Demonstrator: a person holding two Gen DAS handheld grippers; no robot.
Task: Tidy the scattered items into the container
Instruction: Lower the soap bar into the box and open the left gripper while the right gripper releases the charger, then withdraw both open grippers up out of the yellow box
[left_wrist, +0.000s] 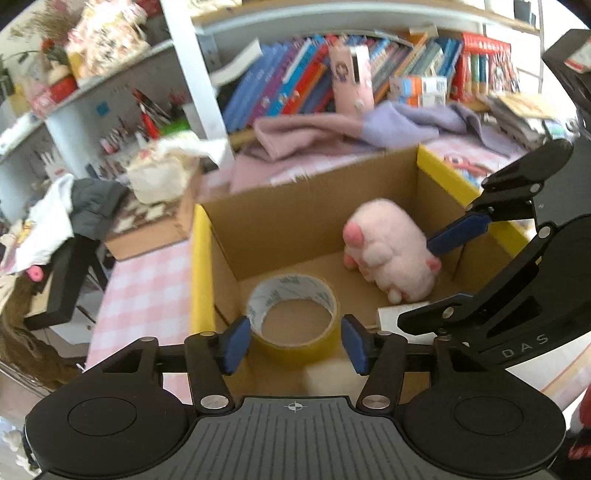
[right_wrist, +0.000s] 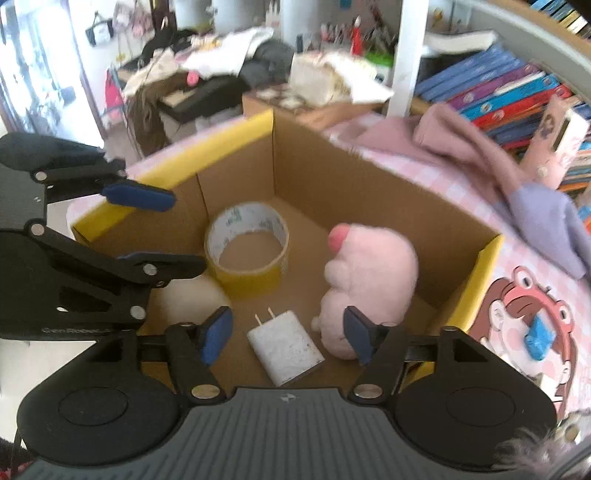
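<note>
1. An open brown cardboard box with yellow-edged flaps (right_wrist: 369, 192) sat on a pink checked tablecloth (left_wrist: 140, 291), and both grippers hung above its open top.
2. A pink plush toy with a darker pink tip (right_wrist: 373, 273) lay on the box floor towards the right side.
3. A roll of yellow adhesive tape (right_wrist: 248, 251) stood flat on the floor near the left wall, apart from the plush.
4. A white plug-in charger with two prongs (right_wrist: 286, 347) lay on the floor just beside the plush.
5. A cream rounded soft item (right_wrist: 190, 302) rested beside the tape roll.
6. The left gripper (left_wrist: 293, 341) was spread, nothing between its blue pads.
7. The right gripper (right_wrist: 288, 332) was likewise spread and empty, above the charger.
</note>
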